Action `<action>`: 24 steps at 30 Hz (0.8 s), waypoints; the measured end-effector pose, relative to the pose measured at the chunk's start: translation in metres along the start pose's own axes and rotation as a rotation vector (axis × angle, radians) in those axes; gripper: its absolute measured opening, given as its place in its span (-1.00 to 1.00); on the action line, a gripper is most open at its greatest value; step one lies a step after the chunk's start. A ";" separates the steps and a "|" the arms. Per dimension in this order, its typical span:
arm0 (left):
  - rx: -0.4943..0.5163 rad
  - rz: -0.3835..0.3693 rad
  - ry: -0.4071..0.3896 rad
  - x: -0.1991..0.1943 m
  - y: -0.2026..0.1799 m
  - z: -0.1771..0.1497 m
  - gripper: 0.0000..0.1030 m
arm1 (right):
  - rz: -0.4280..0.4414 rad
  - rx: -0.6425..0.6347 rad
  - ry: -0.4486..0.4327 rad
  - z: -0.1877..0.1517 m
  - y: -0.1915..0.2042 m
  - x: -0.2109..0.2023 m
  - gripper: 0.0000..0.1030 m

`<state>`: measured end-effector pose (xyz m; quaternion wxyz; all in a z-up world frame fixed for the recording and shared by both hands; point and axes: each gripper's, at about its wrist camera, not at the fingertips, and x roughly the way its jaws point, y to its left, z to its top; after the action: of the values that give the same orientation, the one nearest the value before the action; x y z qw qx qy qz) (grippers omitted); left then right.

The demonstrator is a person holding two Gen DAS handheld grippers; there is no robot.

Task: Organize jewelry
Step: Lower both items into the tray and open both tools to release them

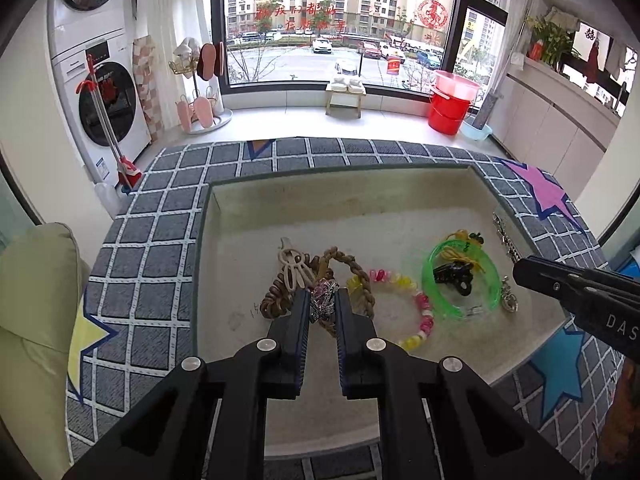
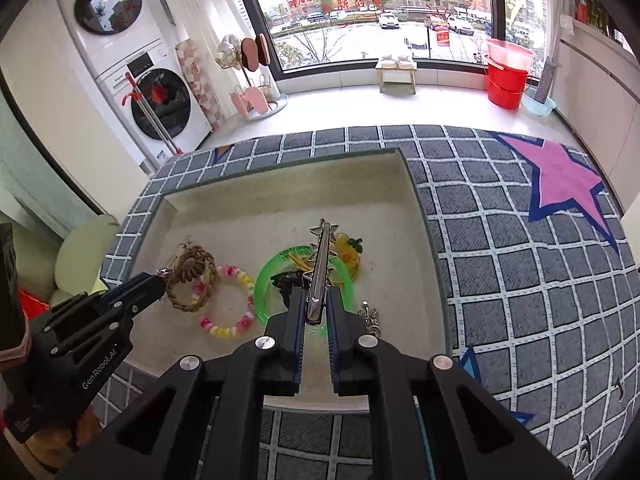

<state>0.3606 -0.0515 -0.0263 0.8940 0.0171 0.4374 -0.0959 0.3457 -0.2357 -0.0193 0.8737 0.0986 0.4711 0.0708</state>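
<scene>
far half of tray (image 1: pixel 360 200) bare; jewelry pile (image 1: pixel 400 284) crowding near half

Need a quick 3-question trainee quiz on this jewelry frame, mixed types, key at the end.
1. True or false: the right tool grips a silver star-tipped clip.
2. What lies inside the green bangle? A) black claw clip B) pink bucket C) slipper
3. Fill in: the left tool is shut on a sparkly ____.

Key: 1 true; 2 A; 3 brooch (exact type unclear). All items lie in or over the beige tray.
</scene>
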 end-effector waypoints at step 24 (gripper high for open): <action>0.077 0.068 0.028 0.019 -0.016 -0.014 -0.48 | -0.032 0.002 0.040 -0.010 -0.005 0.027 -0.77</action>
<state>0.3584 -0.0688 -0.0493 0.8893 0.0678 0.4448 -0.0818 0.3521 -0.2338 -0.0478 0.8650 0.0905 0.4901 0.0581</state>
